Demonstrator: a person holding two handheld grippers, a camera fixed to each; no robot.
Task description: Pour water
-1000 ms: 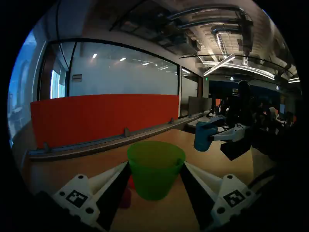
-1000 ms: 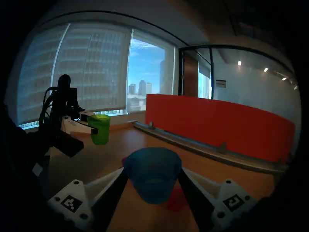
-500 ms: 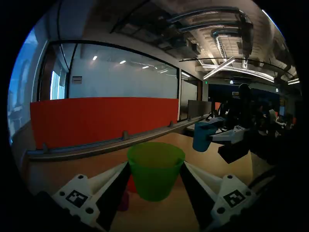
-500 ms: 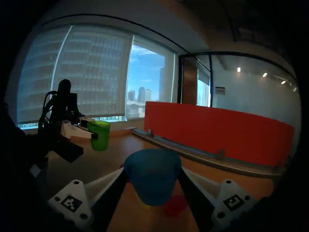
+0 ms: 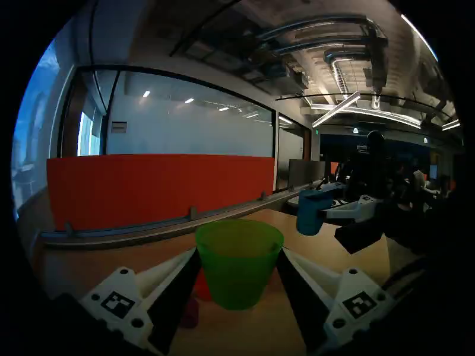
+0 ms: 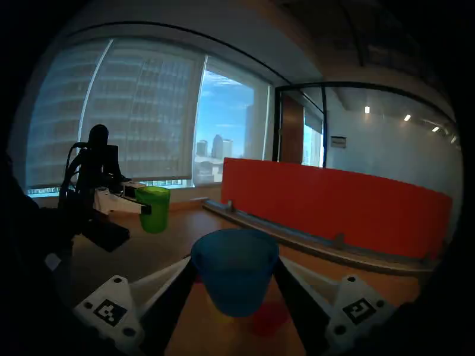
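In the left gripper view a green cup (image 5: 239,261) stands upright between the white fingers of my left gripper (image 5: 237,279), which is shut on it above the wooden table (image 5: 332,252). To the right and farther off, my right gripper (image 5: 323,209) holds a blue cup (image 5: 310,210) upright. In the right gripper view the blue cup (image 6: 236,270) sits clamped between the fingers of my right gripper (image 6: 236,283). At the left of that view my left gripper (image 6: 138,206) carries the green cup (image 6: 154,207). Whether either cup holds water I cannot tell.
A red object (image 6: 268,314) and a yellowish one lie on the table (image 6: 178,234) under the blue cup; a red one (image 5: 202,285) and a purple one (image 5: 190,311) lie beside the green cup. An orange partition (image 5: 160,184) on a metal rail (image 5: 178,216) borders the table.
Both grippers have risen slightly with their cups; the table and partition sit lower in both views. The blue cup has shifted a little left and the green cup stays at the same side.
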